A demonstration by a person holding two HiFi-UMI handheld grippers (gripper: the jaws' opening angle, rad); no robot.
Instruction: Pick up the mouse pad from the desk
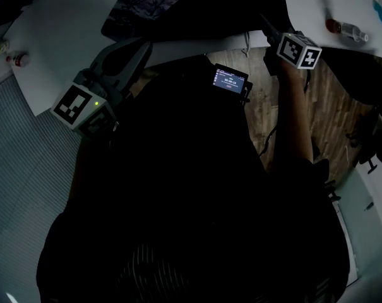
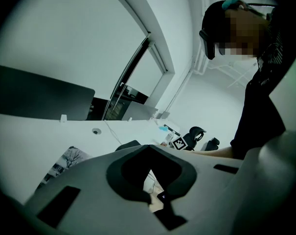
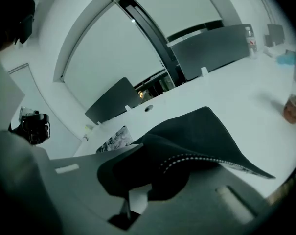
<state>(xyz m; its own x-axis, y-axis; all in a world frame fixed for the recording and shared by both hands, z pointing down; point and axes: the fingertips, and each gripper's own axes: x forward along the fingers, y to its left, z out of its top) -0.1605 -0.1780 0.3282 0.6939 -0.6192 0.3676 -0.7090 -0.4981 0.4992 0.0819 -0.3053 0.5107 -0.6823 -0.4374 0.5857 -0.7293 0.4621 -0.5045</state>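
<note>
While jaws of R gripper (image 3: 138,196) clamp mouse pad (image 3: 201,133), edge raised off desk (image 3: 258,80).

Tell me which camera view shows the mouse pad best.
The right gripper view: the mouse pad, dark with a stitched edge, fills the middle, pinched in the right gripper. The head view shows only a dark sheet that merges with the person's dark clothing. The left gripper view barely shows it.

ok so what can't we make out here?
- Head view: mouse pad outline lost against the person's dark clothing.
- Head view: screen text too small.
- Right gripper view: bottle blurred, cut by the edge.
- Left gripper view: tree-print pad half hidden behind left claw.
</note>
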